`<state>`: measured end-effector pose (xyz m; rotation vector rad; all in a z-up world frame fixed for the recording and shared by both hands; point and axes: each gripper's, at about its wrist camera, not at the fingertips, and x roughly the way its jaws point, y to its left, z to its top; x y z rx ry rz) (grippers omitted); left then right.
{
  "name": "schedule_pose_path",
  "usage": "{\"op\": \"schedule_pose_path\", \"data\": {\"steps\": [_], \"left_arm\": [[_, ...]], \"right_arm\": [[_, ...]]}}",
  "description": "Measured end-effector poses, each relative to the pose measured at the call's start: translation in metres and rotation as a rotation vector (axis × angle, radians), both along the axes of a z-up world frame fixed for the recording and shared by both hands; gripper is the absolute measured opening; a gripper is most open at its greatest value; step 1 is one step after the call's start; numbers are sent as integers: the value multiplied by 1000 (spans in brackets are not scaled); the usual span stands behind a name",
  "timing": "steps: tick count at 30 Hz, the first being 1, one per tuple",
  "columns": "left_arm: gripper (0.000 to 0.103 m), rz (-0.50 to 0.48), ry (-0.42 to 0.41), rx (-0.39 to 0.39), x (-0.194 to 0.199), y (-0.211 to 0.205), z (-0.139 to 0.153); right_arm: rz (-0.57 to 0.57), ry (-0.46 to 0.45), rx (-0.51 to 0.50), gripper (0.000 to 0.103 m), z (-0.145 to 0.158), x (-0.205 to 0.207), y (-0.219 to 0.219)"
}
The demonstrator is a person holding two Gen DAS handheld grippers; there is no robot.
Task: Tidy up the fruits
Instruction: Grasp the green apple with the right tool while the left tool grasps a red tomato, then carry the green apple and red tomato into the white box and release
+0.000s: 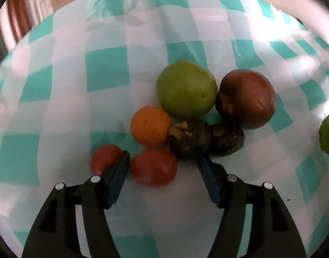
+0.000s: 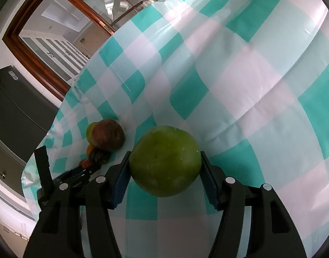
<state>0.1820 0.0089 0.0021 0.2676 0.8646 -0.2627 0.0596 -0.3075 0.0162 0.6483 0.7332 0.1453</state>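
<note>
Nearest the right tongs (image 2: 164,167), a large green fruit (image 2: 165,161) sits clamped between the two blue pads at its widest girth, held just above the checked cloth of the table (image 2: 250,99). It looks firm, smooth-skinned and fairly heavy for its size, so a hold across the middle seems right; its rounded sides could slide out if taken higher or lower. At the left tongs (image 1: 162,161), the jaws stand part-way open around a small red tomato (image 1: 153,167): one pad has slid between it and a second red tomato (image 1: 105,158), and the other pad stands apart from it beside a dark, rough-skinned fruit (image 1: 187,138), so nothing is gripped yet. These tomatoes are probably light, thin-skinned and soft, best taken gently across the belly. Just beyond lies a small orange citrus (image 1: 150,126) touching the dark fruit, with a second dark fruit (image 1: 227,139) beside that. Farthest in the cluster, a green apple-like fruit (image 1: 186,89) and a reddish-brown round fruit (image 1: 246,99) rest against each other; both look hard and smooth, likely to roll if nudged.
</note>
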Motion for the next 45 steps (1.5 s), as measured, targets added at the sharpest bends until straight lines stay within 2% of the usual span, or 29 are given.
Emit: {"op": "schedule_pose_path", "data": {"steps": [5, 6, 8, 13, 19, 25, 29, 31, 35, 40, 43, 45], "left_arm": [[60, 15, 11, -21, -6, 5, 0], [56, 23, 12, -28, -8, 8, 0], [38, 36, 16, -45, -19, 13, 1], [38, 86, 0, -72, -71, 28, 4], [38, 152, -51, -156, -144, 45, 16], [38, 176, -83, -176, -202, 26, 31], [38, 162, -101, -172, -251, 28, 40], [38, 173, -105, -194, -276, 35, 43], [38, 227, -111, -214, -318, 58, 45], [38, 282, -134, -185, -370, 87, 45], [38, 326, -144, -166, -397, 108, 39], [38, 358, -144, -163, -415, 124, 33]], "right_arm": [[-7, 0, 4, 60, -1, 0, -2], [-9, 0, 4, 60, -1, 0, -2], [-11, 1, 1, 60, -1, 0, -1], [-10, -17, -19, 60, 2, -1, 1], [-8, -34, -35, 60, 3, -2, 2], [11, -46, -58, 60, 7, -3, 6], [23, -14, -72, 60, 8, -6, 12], [10, -12, -107, 60, 12, -27, 23], [90, -38, -121, 60, 22, -85, 64], [266, -26, -210, 60, 21, -160, 136], [353, -41, -240, 60, 22, -189, 168], [431, -63, -300, 60, 27, -206, 197]]}}
